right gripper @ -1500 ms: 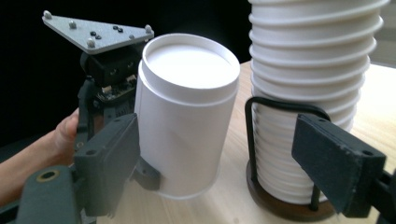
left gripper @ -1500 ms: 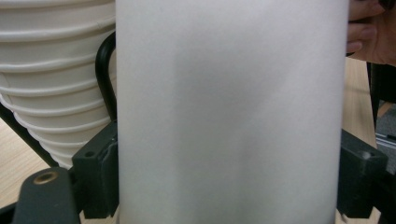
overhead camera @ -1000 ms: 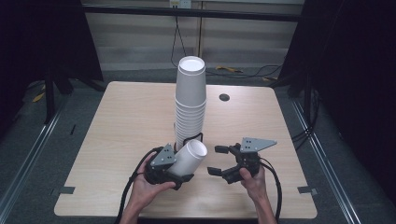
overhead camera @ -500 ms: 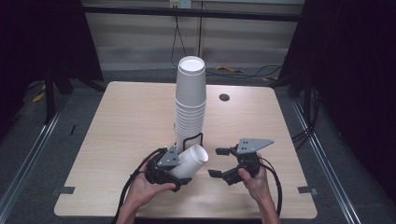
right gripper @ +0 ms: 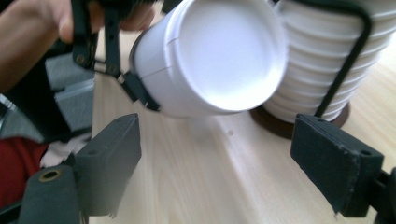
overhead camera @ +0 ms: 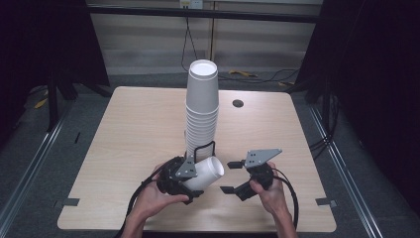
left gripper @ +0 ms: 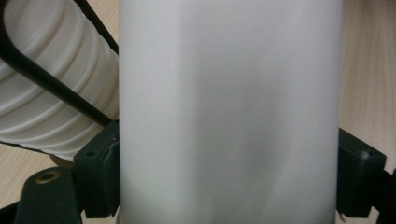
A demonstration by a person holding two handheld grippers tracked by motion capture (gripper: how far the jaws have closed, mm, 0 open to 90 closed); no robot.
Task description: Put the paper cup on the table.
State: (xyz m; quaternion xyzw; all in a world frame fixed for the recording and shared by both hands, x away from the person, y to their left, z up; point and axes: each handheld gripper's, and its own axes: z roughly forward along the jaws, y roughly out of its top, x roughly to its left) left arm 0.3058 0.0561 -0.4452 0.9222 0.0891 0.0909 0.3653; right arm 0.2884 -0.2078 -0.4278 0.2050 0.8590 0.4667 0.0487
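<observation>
Left hand-held gripper squeezing a white cup on its side, low over the table, just in front of the tall cup stack, right hand-held gripper near it, jaws wide apart, holding nothing

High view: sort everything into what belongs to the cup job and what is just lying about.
In the job:
- single white paper cup, clamped sideways in the left gripper
- tall stack of white cups in its black wire holder
- right gripper, jaws open, facing the cup

Lying about:
- dark round cap at the table's far side
- cables on the floor beyond
</observation>
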